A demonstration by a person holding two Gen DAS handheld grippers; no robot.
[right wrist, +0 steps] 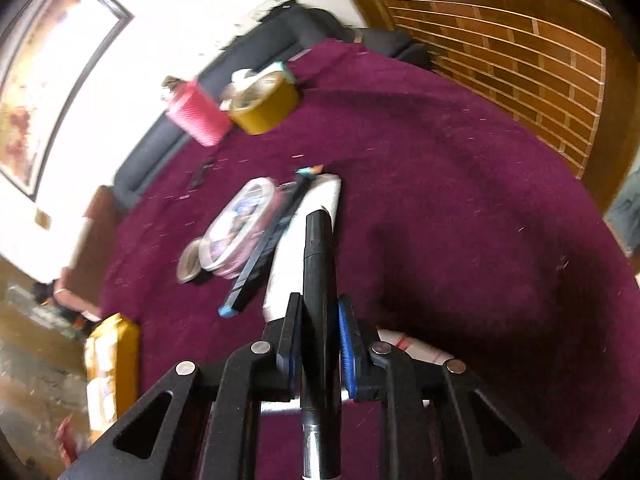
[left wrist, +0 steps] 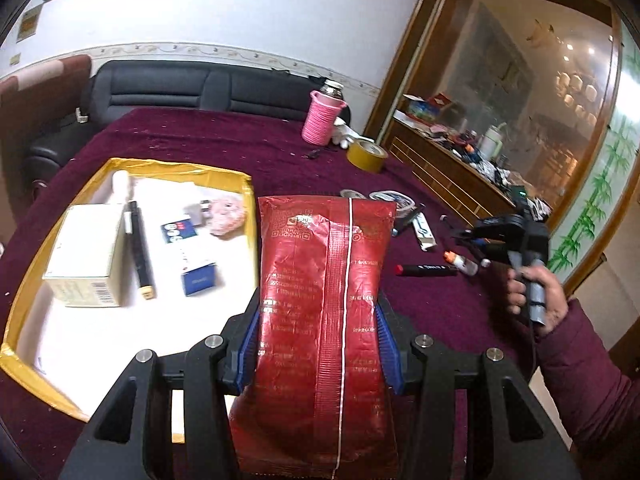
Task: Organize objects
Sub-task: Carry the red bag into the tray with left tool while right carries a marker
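My left gripper [left wrist: 318, 312] is shut on a red foil packet [left wrist: 326, 300] and holds it upright above the table, just right of a yellow-rimmed tray [left wrist: 246, 216]. The tray holds a cream box [left wrist: 86, 256], a black marker [left wrist: 140, 248], a blue box [left wrist: 198, 278] and small items. My right gripper [right wrist: 318, 312] is shut on a black marker [right wrist: 318, 280] above the purple tablecloth [right wrist: 460, 220]. The right gripper also shows at the right in the left wrist view [left wrist: 504, 232]. Below it lie a white tube [right wrist: 304, 240], a black pen [right wrist: 268, 248] and round tins [right wrist: 236, 228].
A pink-sleeved flask [left wrist: 322, 114] and a yellow tape roll [left wrist: 366, 155] stand at the table's far side. A red-capped marker [left wrist: 426, 270] and small items lie right of the packet. A black sofa [left wrist: 168, 88] is behind, a wooden cabinet [left wrist: 448, 168] to the right.
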